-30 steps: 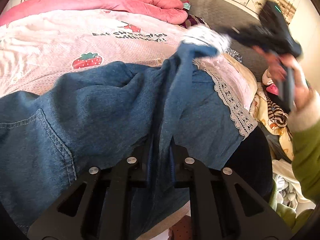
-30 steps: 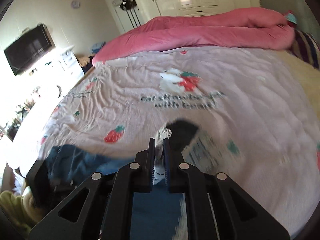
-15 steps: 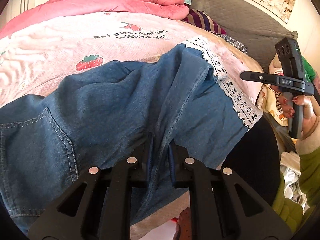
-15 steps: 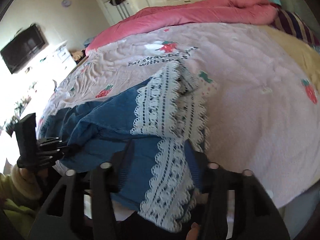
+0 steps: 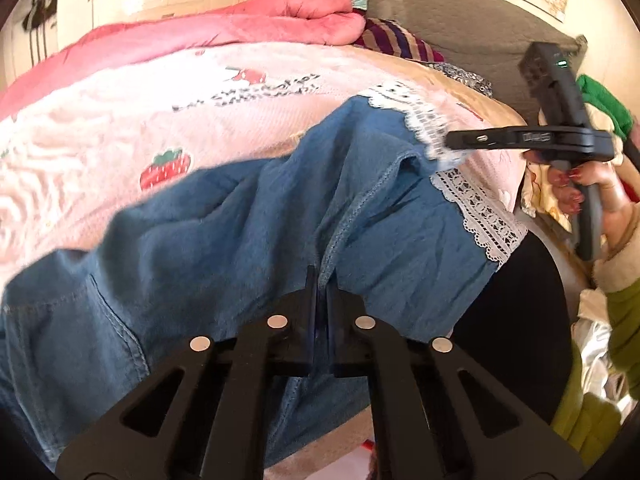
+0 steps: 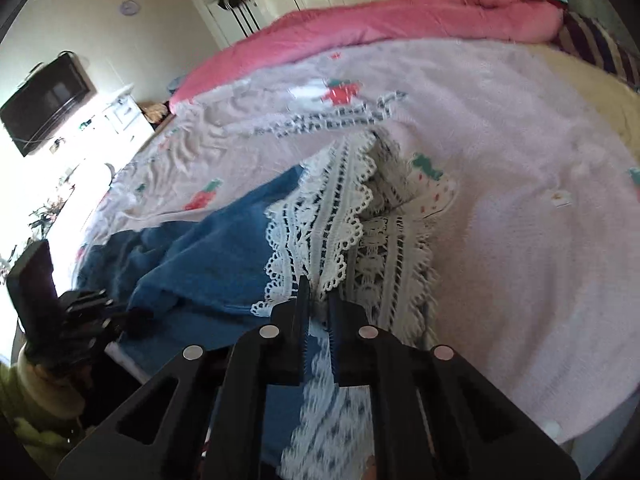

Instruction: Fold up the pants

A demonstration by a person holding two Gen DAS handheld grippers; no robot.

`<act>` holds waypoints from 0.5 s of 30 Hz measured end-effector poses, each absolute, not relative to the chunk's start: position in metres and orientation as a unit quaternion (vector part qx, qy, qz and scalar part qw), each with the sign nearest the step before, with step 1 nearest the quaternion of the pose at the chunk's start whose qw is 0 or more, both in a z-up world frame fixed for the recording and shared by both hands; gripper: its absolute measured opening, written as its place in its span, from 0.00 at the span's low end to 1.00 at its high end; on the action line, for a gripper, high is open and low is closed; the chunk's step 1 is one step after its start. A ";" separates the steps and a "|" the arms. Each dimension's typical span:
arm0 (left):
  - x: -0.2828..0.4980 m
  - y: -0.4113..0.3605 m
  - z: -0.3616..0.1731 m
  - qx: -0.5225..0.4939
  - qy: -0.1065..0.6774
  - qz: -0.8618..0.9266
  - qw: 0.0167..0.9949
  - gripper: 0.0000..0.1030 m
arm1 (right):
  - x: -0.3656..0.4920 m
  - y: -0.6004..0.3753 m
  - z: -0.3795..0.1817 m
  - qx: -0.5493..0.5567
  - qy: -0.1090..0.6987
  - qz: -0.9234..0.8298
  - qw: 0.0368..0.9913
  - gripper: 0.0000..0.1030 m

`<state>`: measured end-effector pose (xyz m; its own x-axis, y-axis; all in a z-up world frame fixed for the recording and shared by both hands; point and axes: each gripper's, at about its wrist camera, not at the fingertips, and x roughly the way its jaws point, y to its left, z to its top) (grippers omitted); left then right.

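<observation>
Blue denim pants with white lace cuffs lie across the near edge of the bed. My left gripper is shut on the denim at the inner seam. My right gripper is shut on the lace cuff at the leg ends. In the left wrist view the right gripper comes in from the right and pinches the upper cuff. In the right wrist view the left gripper shows at the far left, on the denim.
The bed carries a pale pink strawberry-print blanket, with a rolled pink duvet along its far side. A striped pillow and grey headboard are at the right. A TV and white cabinets stand beyond the bed.
My right gripper let go of the cuff, opened, then shut again on the lace cuff. The raised leg end dropped onto the bed. My left gripper kept its hold on the seam.
</observation>
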<state>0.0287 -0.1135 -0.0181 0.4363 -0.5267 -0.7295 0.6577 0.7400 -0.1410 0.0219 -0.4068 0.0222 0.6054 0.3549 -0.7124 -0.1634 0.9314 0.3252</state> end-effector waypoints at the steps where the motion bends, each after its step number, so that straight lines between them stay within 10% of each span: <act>1: 0.026 -0.112 -0.017 0.086 0.396 -0.355 0.843 0.00 | 0.013 -0.409 0.029 0.110 0.416 0.146 0.891 0.07; 15: -0.012 -0.099 -0.034 0.168 0.384 -0.367 0.830 0.00 | -0.050 -0.413 0.005 0.100 0.476 0.142 0.862 0.07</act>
<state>-0.0116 -0.0985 -0.0345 0.4353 -0.4795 -0.7620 0.7385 0.6743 -0.0024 -0.0499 -0.4129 0.0045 0.5067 0.3396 -0.7924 -0.1493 0.9398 0.3073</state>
